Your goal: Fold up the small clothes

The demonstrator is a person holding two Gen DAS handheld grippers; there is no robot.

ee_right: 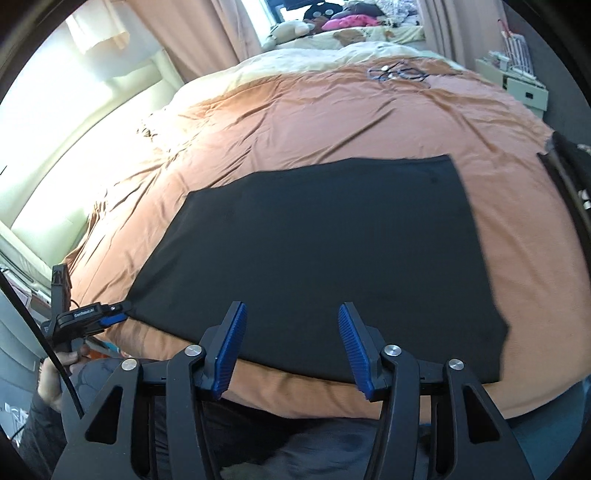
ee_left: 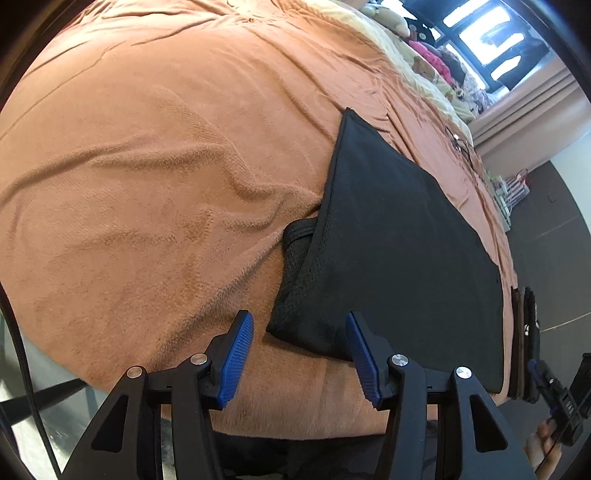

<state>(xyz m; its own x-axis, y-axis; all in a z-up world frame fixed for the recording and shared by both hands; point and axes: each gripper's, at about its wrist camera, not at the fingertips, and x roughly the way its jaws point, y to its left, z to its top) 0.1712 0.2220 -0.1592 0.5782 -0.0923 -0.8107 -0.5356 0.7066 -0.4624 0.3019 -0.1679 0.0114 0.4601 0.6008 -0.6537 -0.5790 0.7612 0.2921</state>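
Lying flat on the orange-blanketed bed: black mesh-knit garment. Left tool spread at its corner. Right tool spread, empty.

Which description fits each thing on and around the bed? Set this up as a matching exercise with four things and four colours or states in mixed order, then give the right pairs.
Things
1. black garment
2. blanket
3. left claw
4. plush cushion

Descriptions
A. pink, at the far end of the bed
B. open, holding nothing
C. orange-brown, creased
D. dark, spread flat near the bed's near edge

Pairs: 1-D, 2-C, 3-B, 4-A
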